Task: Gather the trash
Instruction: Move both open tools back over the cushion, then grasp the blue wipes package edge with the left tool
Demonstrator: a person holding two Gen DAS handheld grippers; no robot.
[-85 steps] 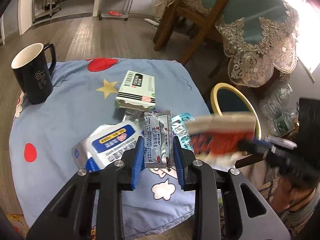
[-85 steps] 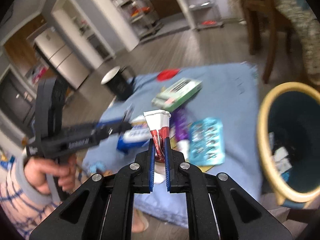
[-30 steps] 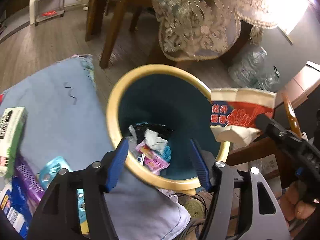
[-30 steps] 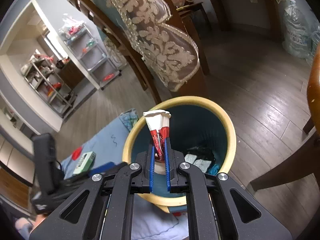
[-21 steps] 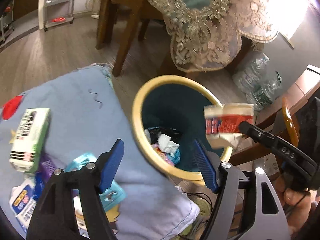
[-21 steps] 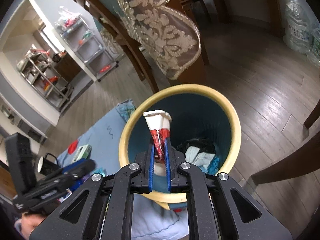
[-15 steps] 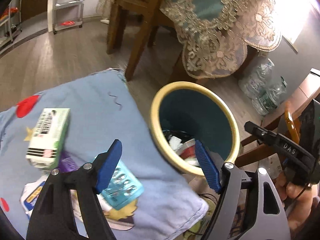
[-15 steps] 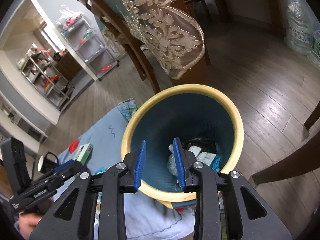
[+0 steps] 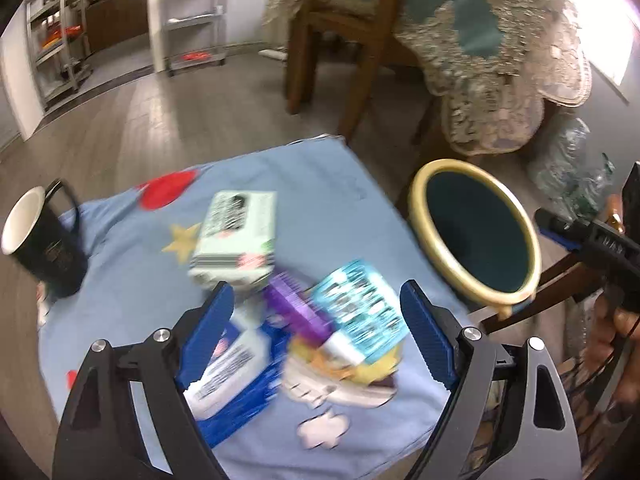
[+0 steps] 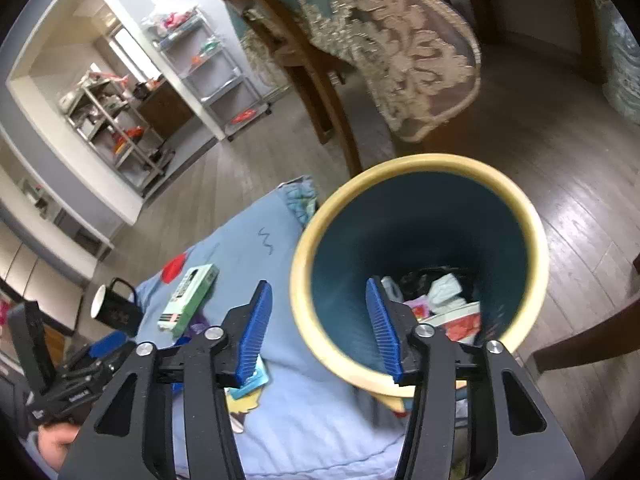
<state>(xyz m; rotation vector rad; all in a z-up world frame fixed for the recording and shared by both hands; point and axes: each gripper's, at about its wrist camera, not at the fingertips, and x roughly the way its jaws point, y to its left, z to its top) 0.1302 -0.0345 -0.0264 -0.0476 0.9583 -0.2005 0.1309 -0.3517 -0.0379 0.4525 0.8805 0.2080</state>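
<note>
Both grippers were empty, and their jaws were opening with nothing held between the blue pads. The left gripper (image 9: 312, 334) hung over the blue cloth (image 9: 120, 280), and the trash lay in the lower middle of its frame: a purple packet (image 9: 294, 308) and a light blue blister pack (image 9: 360, 308) showed between the fingers, a blue-and-white pouch (image 9: 232, 372) lay under the left finger, and a green-and-white box (image 9: 236, 236) lay just above them. The right gripper (image 10: 318, 330) hung above the near rim of the yellow-rimmed bin (image 10: 532, 216), which stood just beside the cloth, with crumpled trash at its bottom to the right of the right finger. A black mug (image 9: 38, 248) stood at the left edge.
</note>
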